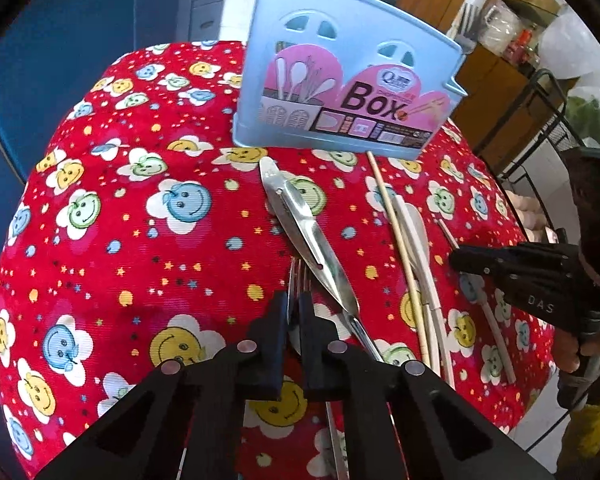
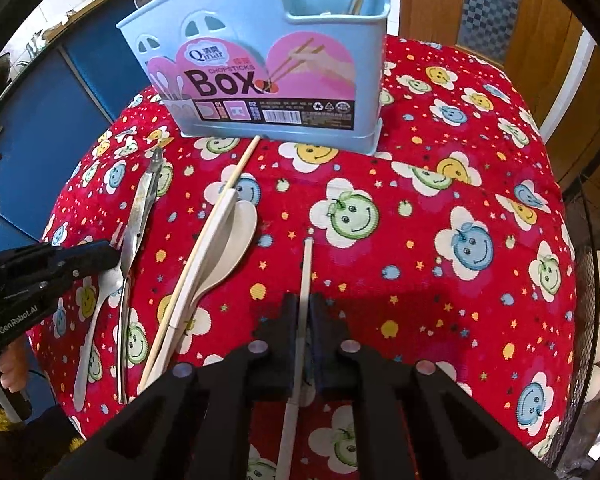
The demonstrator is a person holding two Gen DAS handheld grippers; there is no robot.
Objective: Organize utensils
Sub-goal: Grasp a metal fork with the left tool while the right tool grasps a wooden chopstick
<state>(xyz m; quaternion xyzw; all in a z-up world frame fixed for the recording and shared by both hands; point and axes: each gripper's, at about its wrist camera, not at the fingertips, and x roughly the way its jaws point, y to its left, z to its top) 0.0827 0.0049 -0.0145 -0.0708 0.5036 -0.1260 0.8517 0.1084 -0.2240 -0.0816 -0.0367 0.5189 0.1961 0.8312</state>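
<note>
Left tool [image 1: 295, 312] clenched on fork [image 1: 297, 276]; right tool [image 2: 304, 316] clenched on white chopstick [image 2: 306, 268], mid-surface, before blue chopsticks box [image 2: 260, 60].

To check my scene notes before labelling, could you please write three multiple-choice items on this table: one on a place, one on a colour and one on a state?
1. Where does the blue box stand?
A) upright at the far side of the tablecloth, beyond the cream spoon
B) on the floor
C) lying flat at the near edge

2. What is the tablecloth's main colour?
A) green
B) red
C) white

3. What is the right hand-held gripper doing?
A) standing wide open
B) shut on a metal fork
C) shut on a white chopstick

Answers:
1 A, the box stands upright behind the spoon.
2 B, the cloth is red with smiley flowers.
3 C, its fingers pinch the chopstick on both sides.
</note>
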